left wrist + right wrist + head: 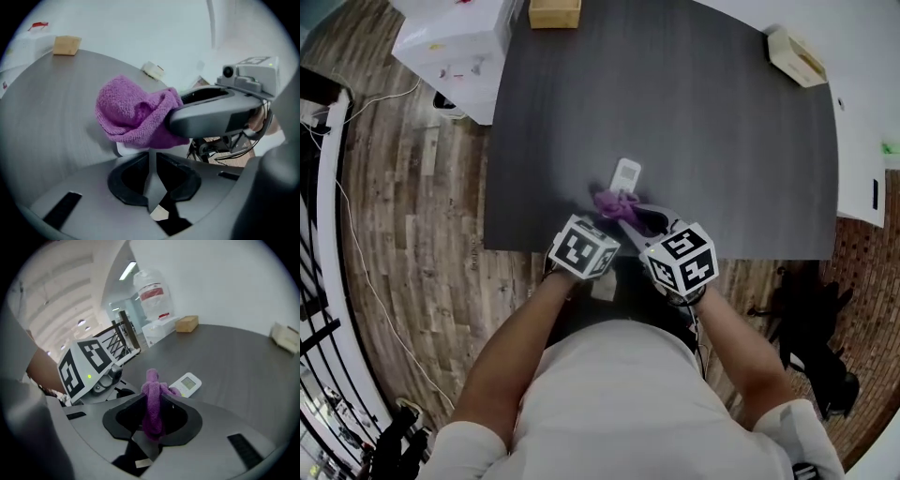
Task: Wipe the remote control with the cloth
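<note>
The left gripper (150,157) had its jaws narrow, and they pinched the near end of the white rectangular plastic remote control (625,175). The remote control lay flat on the dark grey table (722,141), close to the table's front edge. The right gripper (156,401) held the purple terry cloth (152,385) tightly between its jaws. The bunched cloth rested on the near part of the remote control, while the small screen at its far end was uncovered.

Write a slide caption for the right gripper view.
Right gripper shut on the purple cloth, at the near end of the white remote control on the table.
</note>
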A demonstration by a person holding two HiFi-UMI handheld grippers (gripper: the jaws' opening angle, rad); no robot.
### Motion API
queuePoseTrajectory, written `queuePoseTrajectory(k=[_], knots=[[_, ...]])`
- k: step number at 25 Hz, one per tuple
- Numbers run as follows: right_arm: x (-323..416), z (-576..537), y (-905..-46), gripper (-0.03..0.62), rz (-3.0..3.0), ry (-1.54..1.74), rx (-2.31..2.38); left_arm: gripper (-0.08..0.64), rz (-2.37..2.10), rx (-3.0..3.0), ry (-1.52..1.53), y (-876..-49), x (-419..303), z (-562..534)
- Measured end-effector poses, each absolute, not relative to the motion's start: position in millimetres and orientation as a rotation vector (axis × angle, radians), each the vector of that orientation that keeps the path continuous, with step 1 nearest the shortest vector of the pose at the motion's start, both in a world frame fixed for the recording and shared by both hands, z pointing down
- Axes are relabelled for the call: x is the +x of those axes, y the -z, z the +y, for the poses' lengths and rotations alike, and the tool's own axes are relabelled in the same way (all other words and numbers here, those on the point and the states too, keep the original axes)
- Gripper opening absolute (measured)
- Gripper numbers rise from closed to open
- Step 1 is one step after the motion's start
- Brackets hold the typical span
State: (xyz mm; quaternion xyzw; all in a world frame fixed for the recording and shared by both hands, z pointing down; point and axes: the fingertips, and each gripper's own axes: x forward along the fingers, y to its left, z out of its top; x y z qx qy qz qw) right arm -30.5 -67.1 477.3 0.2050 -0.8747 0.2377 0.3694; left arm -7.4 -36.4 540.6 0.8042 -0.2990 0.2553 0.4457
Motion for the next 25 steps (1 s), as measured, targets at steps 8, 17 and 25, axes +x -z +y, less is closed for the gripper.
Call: queuePoseTrajectory(k=[8, 17, 25], knots=[[7.9, -89.3, -447.7, 0.107, -2.298, -1.081, 0.694, 0.06, -0.886, 2.001, -0.698, -524.4, -38.2, -36.6], [88.7, -131.7, -431.9, 0.107, -2.283, -1.044, 1.113, 0.316, -1.131, 1.966, -1.114, -543.7, -25.2, -123.4], [113.1, -117.6, -450.8, 0.107, -2.244, -1.093, 1.123, 0.316, -1.212, 1.996, -1.155, -536.8, -11.8, -132.3]])
